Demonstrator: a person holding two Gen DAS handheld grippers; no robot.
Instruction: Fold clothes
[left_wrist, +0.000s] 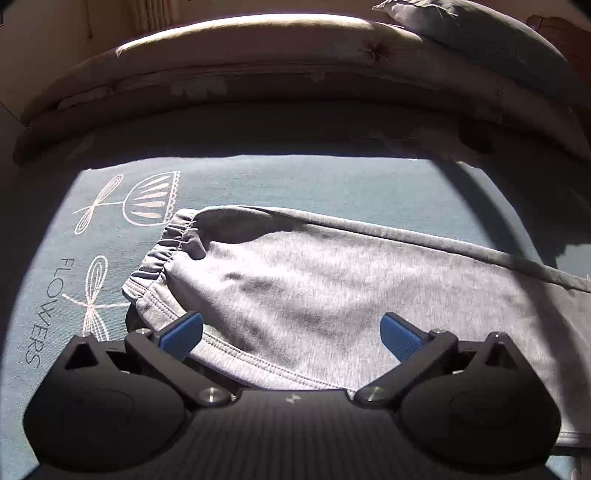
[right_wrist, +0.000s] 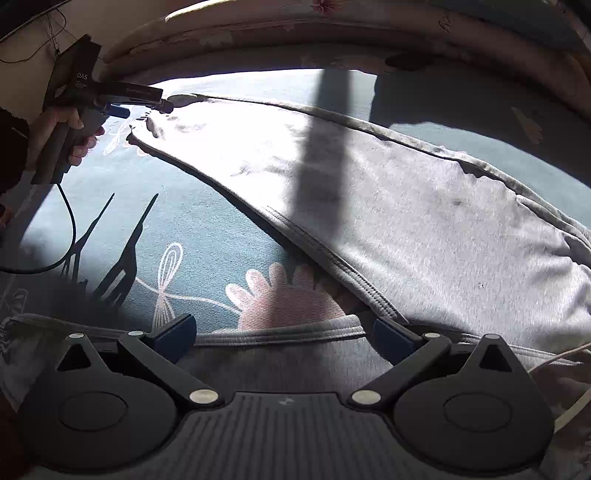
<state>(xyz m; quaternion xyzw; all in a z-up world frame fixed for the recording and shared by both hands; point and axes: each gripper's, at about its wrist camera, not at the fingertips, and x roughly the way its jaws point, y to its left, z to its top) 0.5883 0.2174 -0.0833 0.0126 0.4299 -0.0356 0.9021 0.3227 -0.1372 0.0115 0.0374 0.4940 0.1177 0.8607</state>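
Bedsheet (left_wrist: 110, 229): pants (left_wrist: 332, 280) under left gripper (left_wrist: 291, 332)

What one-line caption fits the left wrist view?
Open left gripper poised over grey sweatpants spread on a teal flower-print bedsheet, elastic waistband at left.

The grey trousers (left_wrist: 332, 280) run off the right edge; the left tool (right_wrist: 147, 107) hides their far corner
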